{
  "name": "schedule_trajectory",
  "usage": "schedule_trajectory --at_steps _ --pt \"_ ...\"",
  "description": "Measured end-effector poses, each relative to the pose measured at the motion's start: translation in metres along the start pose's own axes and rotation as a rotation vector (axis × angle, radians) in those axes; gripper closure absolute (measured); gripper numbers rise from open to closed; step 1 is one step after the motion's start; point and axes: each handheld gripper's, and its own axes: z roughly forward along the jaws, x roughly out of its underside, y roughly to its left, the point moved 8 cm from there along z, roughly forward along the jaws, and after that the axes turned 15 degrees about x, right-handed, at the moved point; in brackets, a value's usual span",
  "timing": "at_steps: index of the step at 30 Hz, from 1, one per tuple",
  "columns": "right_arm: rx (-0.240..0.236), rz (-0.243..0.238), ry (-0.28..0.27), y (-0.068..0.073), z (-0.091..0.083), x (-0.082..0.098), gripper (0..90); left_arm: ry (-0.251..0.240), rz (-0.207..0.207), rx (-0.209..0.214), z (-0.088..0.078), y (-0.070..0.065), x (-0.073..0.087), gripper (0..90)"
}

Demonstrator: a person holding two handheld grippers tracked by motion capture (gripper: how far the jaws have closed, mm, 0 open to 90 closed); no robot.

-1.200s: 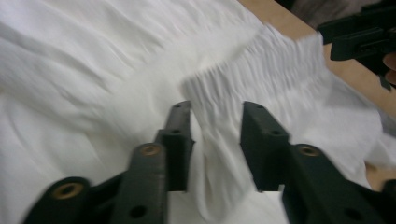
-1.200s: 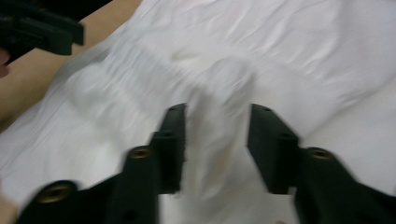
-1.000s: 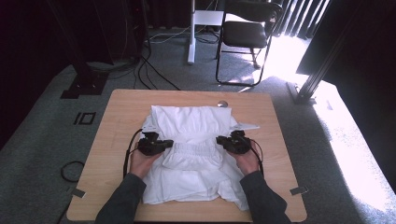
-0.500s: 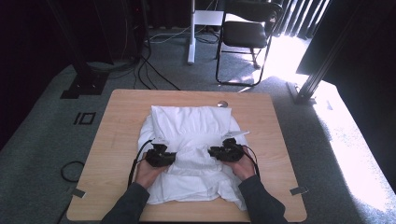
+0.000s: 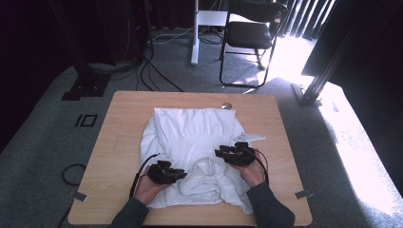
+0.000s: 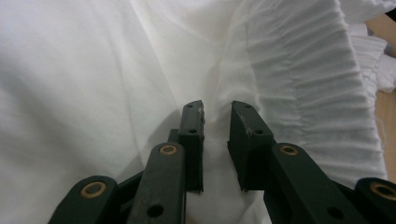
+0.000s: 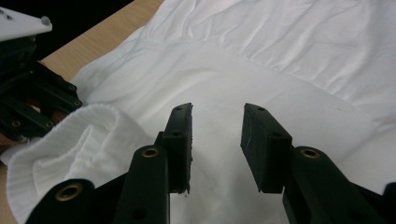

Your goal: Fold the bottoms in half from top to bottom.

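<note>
White garment (image 5: 192, 142) is folded loosely, and because both your left gripper (image 6: 217, 122) and right gripper (image 7: 217, 126) have just been opening with nothing pinched, the ribbed cuff (image 7: 56, 154) may spring back and undo the fold.

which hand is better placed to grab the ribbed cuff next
Left, probably. The left hand-held gripper sits right beside the ribbed cuff, jaws just opened with cloth between them. The right hand-held gripper is open over the flat white garment.

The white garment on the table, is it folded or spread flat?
Partly folded: the white garment has its ribbed cuff bunched on top.
</note>
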Motion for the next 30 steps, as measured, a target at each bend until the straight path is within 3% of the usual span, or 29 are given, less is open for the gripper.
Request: schedule_trajectory --at_steps 5,7,13,15,16,17,20,22,23,25,26,27,28,29,30 --pt "-0.062 -0.04 0.048 0.016 0.013 0.003 64.1 0.001 0.016 0.006 0.001 -0.001 -0.004 75.7" --pt "-0.125 -0.074 0.072 0.03 0.012 0.009 66.9 -0.011 0.016 -0.006 -0.001 0.001 -0.009 72.6" --pt "-0.166 -0.119 0.118 0.042 0.001 0.031 68.5 -0.059 0.003 -0.021 -0.002 0.005 -0.02 72.3" --pt "-0.163 -0.182 0.15 0.048 -0.004 0.047 68.5 -0.027 0.015 -0.009 0.004 0.001 -0.016 71.7" --pt "-0.163 -0.182 0.15 0.048 -0.004 0.047 68.5 -0.027 0.015 -0.009 0.004 0.001 -0.016 71.6" --pt "-0.126 -0.221 0.182 0.047 -0.003 0.058 68.6 0.002 0.025 -0.01 0.008 -0.001 -0.012 71.3" --pt "-0.126 -0.235 0.218 0.047 -0.003 0.066 68.6 0.009 0.018 -0.005 0.011 0.001 -0.008 70.3" --pt "-0.124 -0.233 0.203 0.045 -0.003 0.064 64.9 -0.01 0.021 -0.021 0.005 0.004 -0.013 66.5" --pt "-0.093 -0.213 0.142 0.039 -0.006 0.052 58.4 -0.032 0.026 -0.048 -0.002 0.007 -0.019 63.4" --pt "-0.074 -0.202 0.117 0.035 -0.007 0.047 56.0 -0.078 0.023 -0.088 -0.017 0.015 -0.032 62.8" --pt "-0.038 -0.185 0.087 0.025 -0.007 0.037 52.9 -0.1 0.025 -0.11 -0.023 0.019 -0.038 61.1" --pt "0.04 -0.148 0.056 0.004 -0.002 0.021 51.1 -0.125 0.032 -0.156 -0.033 0.027 -0.048 59.8" --pt "0.04 -0.148 0.056 0.004 -0.002 0.021 51.1 -0.139 0.028 -0.178 -0.039 0.033 -0.053 59.8" --pt "0.099 -0.109 0.039 -0.016 0.007 0.003 49.2 -0.158 0.016 -0.204 -0.047 0.044 -0.061 57.8" --pt "0.099 -0.109 0.039 -0.016 0.007 0.003 49.2 -0.169 0.008 -0.224 -0.051 0.051 -0.065 57.8"
